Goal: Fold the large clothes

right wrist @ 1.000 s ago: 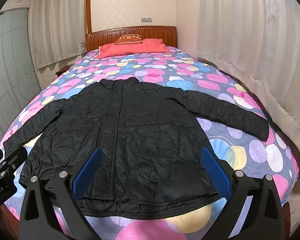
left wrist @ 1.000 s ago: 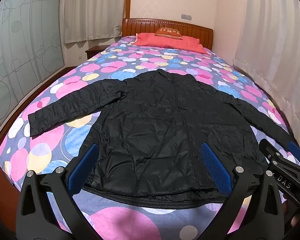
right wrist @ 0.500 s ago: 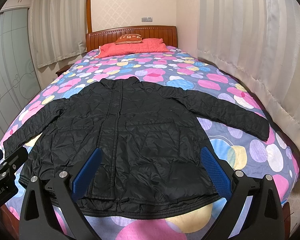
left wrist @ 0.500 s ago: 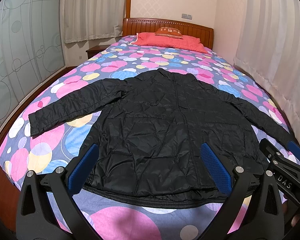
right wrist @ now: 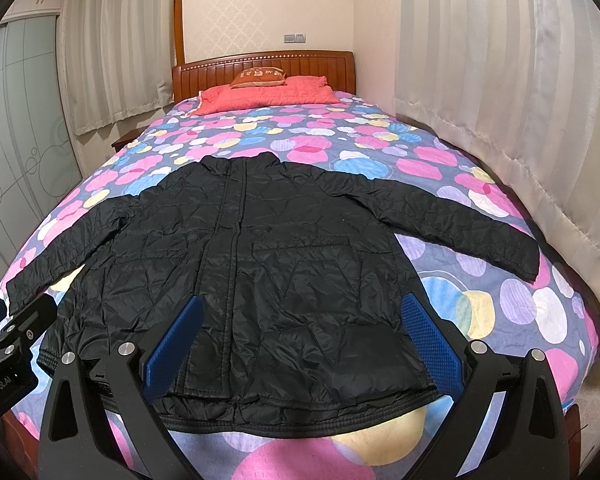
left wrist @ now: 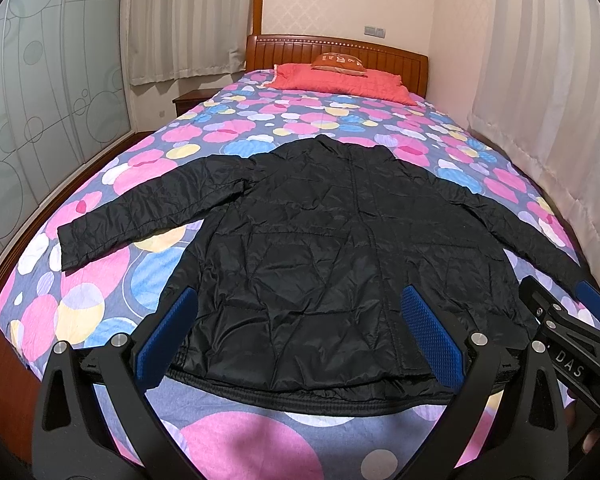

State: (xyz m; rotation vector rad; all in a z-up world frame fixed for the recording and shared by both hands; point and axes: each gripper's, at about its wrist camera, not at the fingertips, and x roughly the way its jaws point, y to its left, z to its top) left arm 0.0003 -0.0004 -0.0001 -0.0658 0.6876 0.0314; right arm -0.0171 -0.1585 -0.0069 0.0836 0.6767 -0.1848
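From my left gripper's camera I read "DAS" in white on the side of my right gripper [left wrist: 588, 300]. From my right one, "GenRobot.AI" stands on my left gripper [right wrist: 4, 316]. The lettering on the small cushion [right wrist: 259, 75] is too blurred to read.

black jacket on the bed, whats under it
The black jacket lies spread flat on the bedspread, pink, blue and yellow circles showing all around it. Whatever lies directly beneath the jacket is covered and cannot be seen.
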